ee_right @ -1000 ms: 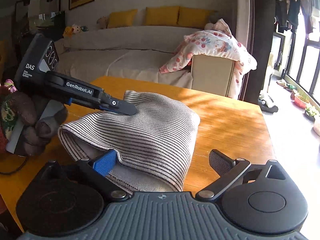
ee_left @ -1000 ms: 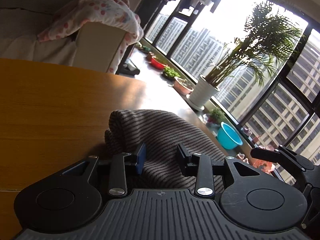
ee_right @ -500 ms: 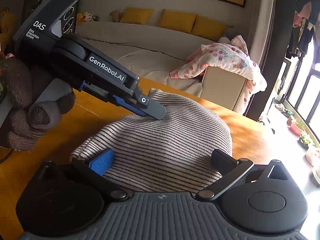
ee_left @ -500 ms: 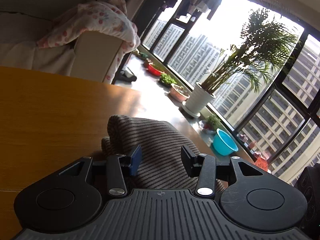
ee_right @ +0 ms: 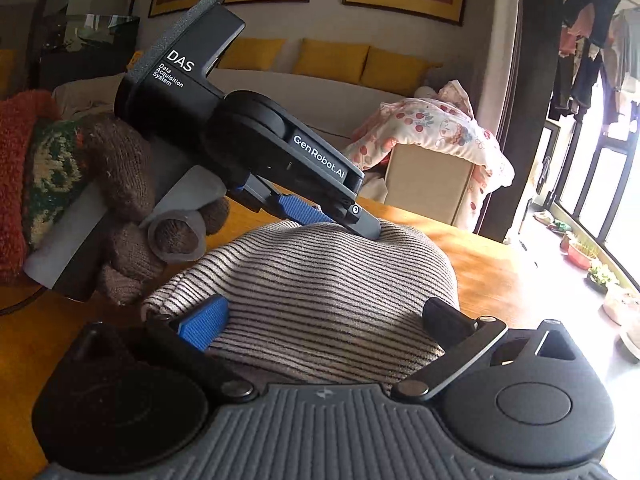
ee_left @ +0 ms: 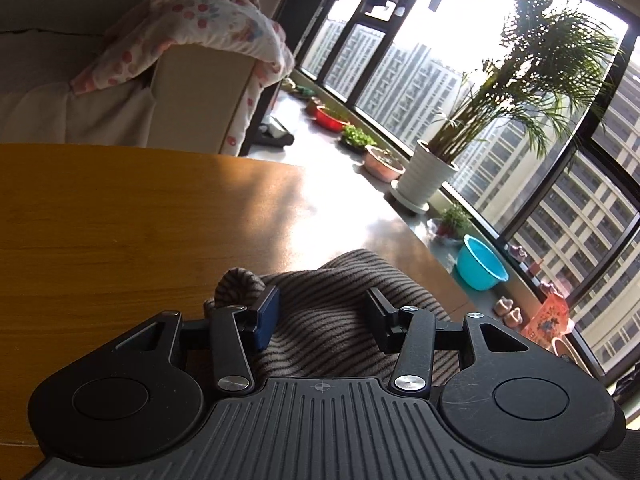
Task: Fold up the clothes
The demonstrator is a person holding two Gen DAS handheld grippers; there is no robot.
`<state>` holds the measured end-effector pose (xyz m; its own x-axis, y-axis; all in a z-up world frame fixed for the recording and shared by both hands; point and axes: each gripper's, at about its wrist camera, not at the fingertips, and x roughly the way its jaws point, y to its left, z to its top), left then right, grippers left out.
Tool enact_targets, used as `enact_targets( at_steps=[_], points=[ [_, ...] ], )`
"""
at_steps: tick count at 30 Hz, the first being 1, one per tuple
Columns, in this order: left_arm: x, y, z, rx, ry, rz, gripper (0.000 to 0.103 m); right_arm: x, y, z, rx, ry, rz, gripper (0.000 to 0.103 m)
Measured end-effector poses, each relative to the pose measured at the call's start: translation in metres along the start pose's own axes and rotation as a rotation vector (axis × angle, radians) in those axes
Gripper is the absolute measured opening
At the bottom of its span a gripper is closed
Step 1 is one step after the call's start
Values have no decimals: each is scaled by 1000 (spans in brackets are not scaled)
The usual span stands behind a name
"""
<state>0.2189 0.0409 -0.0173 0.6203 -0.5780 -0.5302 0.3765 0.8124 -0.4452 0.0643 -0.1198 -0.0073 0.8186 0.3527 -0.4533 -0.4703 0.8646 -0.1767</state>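
A folded grey striped knit garment (ee_right: 320, 292) lies on the wooden table (ee_right: 500, 280). My right gripper (ee_right: 324, 316) is open, its jaws spread wide over the near edge of the garment. My left gripper (ee_left: 322, 312) is open with the striped garment (ee_left: 332, 300) between and under its fingers. In the right wrist view the left gripper (ee_right: 356, 228) comes in from the left, held by a gloved hand (ee_right: 132, 216), tips resting on the garment's far top.
A sofa with a floral blanket (ee_right: 432, 128) stands behind the table. Large windows, a potted palm (ee_left: 432, 172), plant pots and a blue basin (ee_left: 478, 264) lie beyond the table's right edge. Bare table wood (ee_left: 120, 220) stretches to the left.
The left gripper has opened wider and drawn back along the garment, tilting up. The right gripper has moved forward over the garment, which now bulges higher.
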Motion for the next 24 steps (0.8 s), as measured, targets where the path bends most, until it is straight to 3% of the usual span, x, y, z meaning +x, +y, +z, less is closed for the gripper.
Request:
enact_targets(
  at_steps=[4, 8, 12, 13, 14, 15, 19, 22, 24],
  points=[
    [1, 10, -1, -45, -10, -32, 52, 0, 1, -1, -5, -12, -8, 103],
    [-5, 10, 2, -36, -40, -3, 46, -1, 4, -3, -5, -20, -21, 103],
    [-23, 1, 9, 33, -92, 122, 45, -5, 8, -5, -17, -31, -35, 103],
    [-26, -1, 9, 54, -99, 179, 57, -5, 9, -5, -19, -33, -36, 103],
    [-31, -5, 8, 78, -102, 255, 61, -5, 9, -5, -18, -33, -38, 103],
    [-35, -5, 7, 75, -102, 263, 61, -5, 8, -5, -15, -34, -38, 103],
    [-68, -2, -9, -89, -83, 34, 60, -5, 7, -5, -3, -34, -35, 103],
    [-72, -12, -30, -51, -60, 24, 58, -4, 6, -5, -1, -34, -33, 103],
    [-66, -17, -42, -4, -26, 55, 49, -4, 6, -5, 2, -31, -30, 103]
  ],
)
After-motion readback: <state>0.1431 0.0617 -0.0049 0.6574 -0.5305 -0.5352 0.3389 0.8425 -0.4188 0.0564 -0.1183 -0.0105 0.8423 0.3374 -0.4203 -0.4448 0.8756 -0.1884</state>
